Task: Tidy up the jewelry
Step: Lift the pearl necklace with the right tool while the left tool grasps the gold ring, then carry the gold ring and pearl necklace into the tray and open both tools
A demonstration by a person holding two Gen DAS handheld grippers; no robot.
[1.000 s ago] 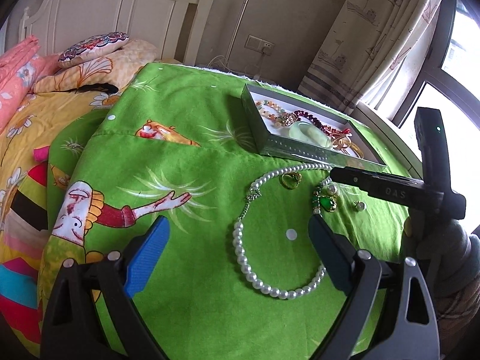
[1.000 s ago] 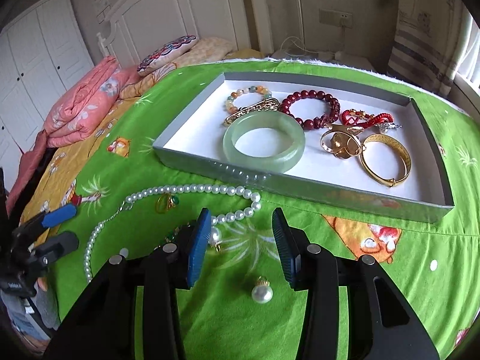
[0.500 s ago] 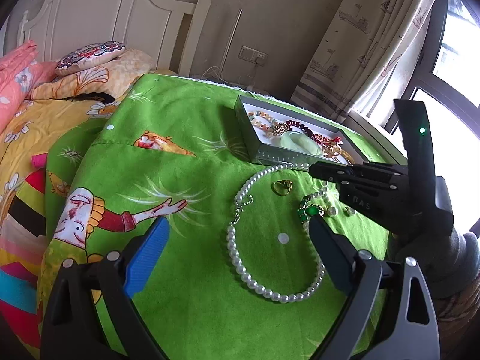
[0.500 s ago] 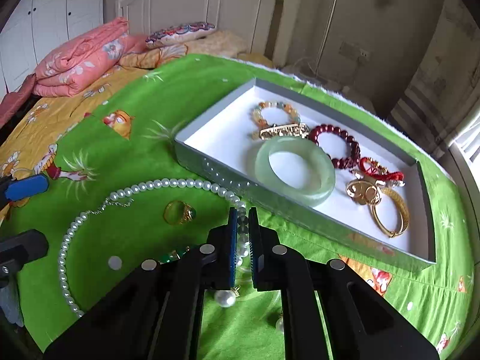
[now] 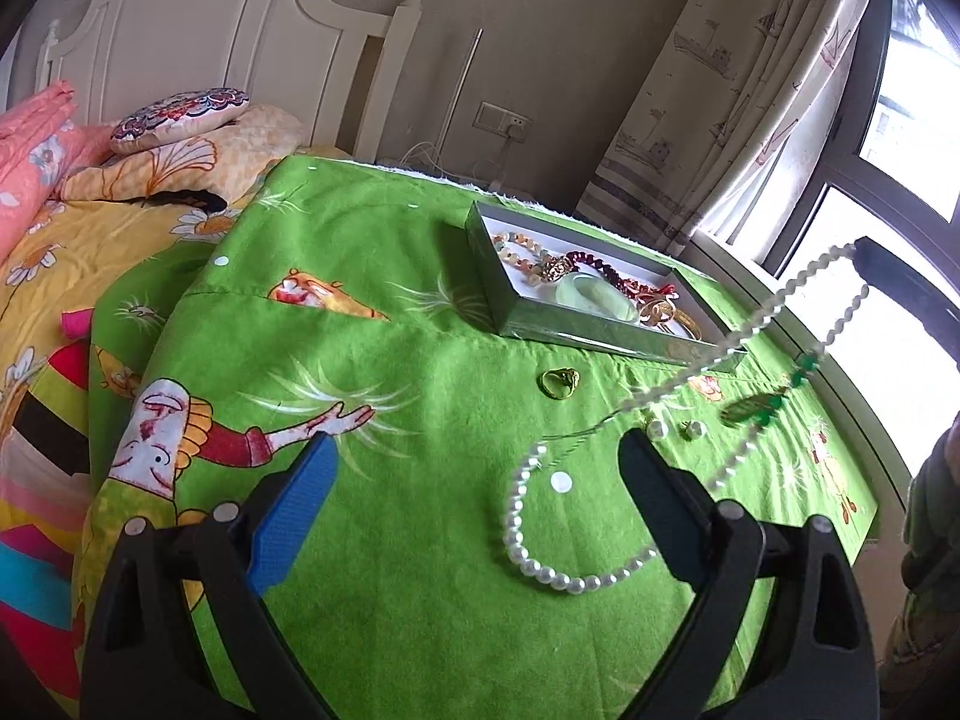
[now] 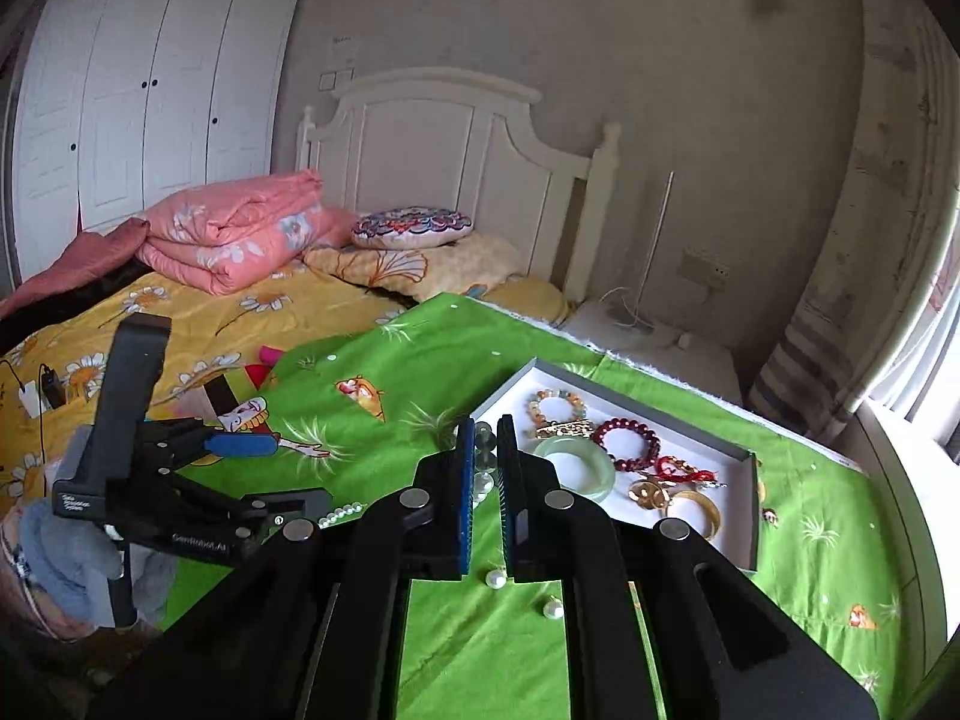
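The right gripper [image 6: 481,468], jaws clamped on the pearl necklace [image 5: 774,312], hangs near of the tray [image 6: 744,516]; left gripper [image 5: 474,480] jaws apart.

The green blanket [image 5: 420,540] is soft matt cloth with a slightly fuzzy nap and printed cartoon figures. The pearl necklace [image 5: 528,564] has smooth, glossy white beads. The box [image 5: 576,330] has shiny, silver, mirror-like outer walls and a matt white paper-like floor. Inside it, the jade bangle [image 6: 576,468] looks smooth and half-clear like polished stone, the red bead bracelet [image 6: 627,444] is glossy, and the gold bangle [image 6: 699,510] is bright polished metal. The right tool [image 6: 482,516] is matt black plastic with ribbed blue pads [image 6: 465,510] and round metal screws. The headboard [image 6: 432,138] is smooth white painted wood.
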